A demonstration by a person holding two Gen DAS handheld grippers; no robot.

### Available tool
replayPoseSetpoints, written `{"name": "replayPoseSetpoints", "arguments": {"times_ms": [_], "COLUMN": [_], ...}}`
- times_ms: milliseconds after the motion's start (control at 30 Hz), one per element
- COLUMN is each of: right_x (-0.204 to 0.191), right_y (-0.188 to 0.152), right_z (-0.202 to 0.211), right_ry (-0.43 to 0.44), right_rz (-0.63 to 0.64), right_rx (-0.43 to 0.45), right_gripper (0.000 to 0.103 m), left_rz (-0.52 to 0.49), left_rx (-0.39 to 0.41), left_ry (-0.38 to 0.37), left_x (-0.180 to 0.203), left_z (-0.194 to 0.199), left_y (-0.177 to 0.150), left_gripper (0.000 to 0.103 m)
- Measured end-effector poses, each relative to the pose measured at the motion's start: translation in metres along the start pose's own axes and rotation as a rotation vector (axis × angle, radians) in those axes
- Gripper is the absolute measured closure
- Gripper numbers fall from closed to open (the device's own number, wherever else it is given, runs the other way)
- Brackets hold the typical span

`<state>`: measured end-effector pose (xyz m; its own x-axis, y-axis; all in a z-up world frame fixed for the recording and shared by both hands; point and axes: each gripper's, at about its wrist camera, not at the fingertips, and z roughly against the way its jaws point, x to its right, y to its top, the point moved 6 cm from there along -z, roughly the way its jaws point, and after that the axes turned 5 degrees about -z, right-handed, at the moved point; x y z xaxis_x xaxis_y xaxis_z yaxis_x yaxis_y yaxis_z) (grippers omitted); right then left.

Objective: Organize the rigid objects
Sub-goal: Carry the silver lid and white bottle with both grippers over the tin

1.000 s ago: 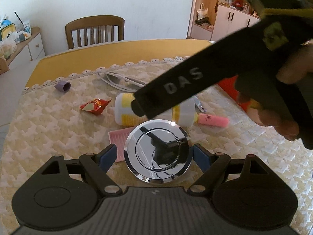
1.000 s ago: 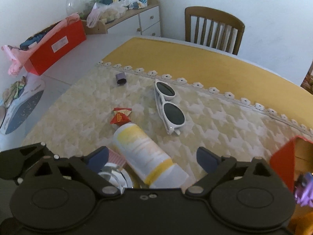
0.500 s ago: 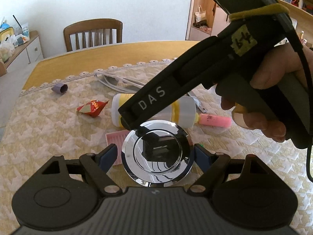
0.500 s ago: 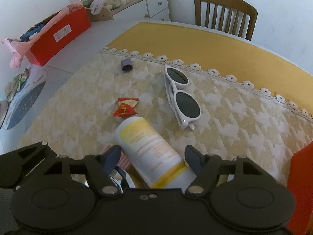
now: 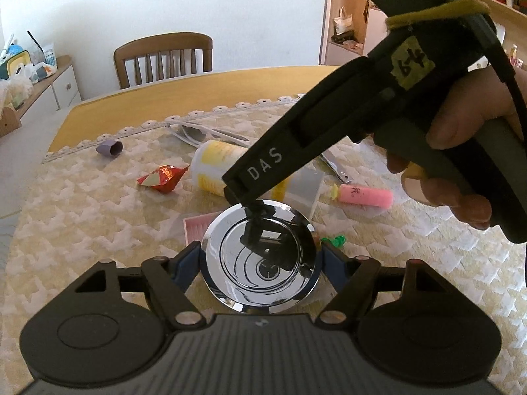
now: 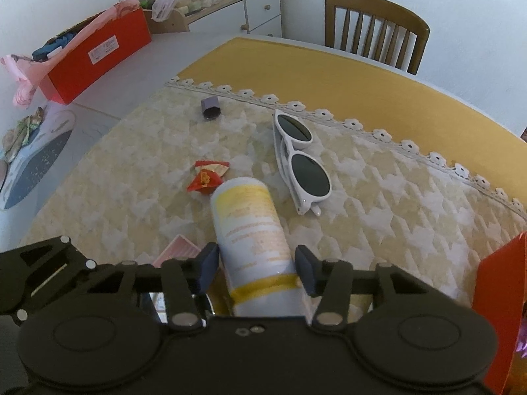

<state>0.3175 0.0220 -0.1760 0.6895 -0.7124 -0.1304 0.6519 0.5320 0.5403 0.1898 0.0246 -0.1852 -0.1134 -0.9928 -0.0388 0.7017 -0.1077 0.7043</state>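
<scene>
A: State the surface and what has changed since a second ago.

B: A table (image 6: 329,75) with a yellow top carries a patterned lace-edged mat (image 6: 378,230); a wooden chair (image 6: 375,23) stands at the far side. A second ago the right gripper (image 6: 257,265) had its jaws wide apart, well clear of the white-and-yellow bottle (image 6: 252,227). The jaws have just been closing, and the bottle now lies between them. The left gripper (image 5: 262,260) has also been closing, around the chrome disc (image 5: 260,256).

A: Tool state?

B: Right: both pads appear to sit against the bottle's sides near its yellow band. Left: the blue pads bracket the disc's rim at either side; whether they press on it cannot be determined. A hand (image 5: 461,151) holds the right gripper's handle, seen above the disc in the left wrist view.

A: Edges and open room?

B: The bottle lies on its side, mid-mat. White sunglasses (image 6: 301,161) lie just beside it toward the lace border; a red wrapper (image 6: 207,177) sits at its base end; a small purple cap (image 6: 210,108) rests well apart near the mat edge. A pink card (image 5: 196,230) lies partly under the disc. The mat beyond the sunglasses is bare.
</scene>
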Motion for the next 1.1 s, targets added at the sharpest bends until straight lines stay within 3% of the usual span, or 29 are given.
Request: {"name": "replayPoseSetpoints", "arguments": {"times_ms": [567, 900, 1100], "right_x": [-0.001, 0.010, 0.027], "right_y": [-0.018, -0.033, -0.041], "right_z": [0.038, 0.098, 0.140], "right_ry": [-0.073, -0.085, -0.095], "right_rz": [-0.036, -0.114, -0.168], "right_rx": [0.069, 0.161, 0.226], "right_gripper": [0.058, 0.058, 0.058], "left_rz": [0.086, 0.124, 0.088], "left_rx": [0.004, 0.054, 0.098], "left_ry": [0.016, 0.016, -0.004], "left_x": [-0.011, -0.007, 0.017], "left_z": [0.032, 0.062, 0.077], "left_y": [0.004, 0.028, 0.052], "left_gripper": [0.026, 0.026, 0.026]}}
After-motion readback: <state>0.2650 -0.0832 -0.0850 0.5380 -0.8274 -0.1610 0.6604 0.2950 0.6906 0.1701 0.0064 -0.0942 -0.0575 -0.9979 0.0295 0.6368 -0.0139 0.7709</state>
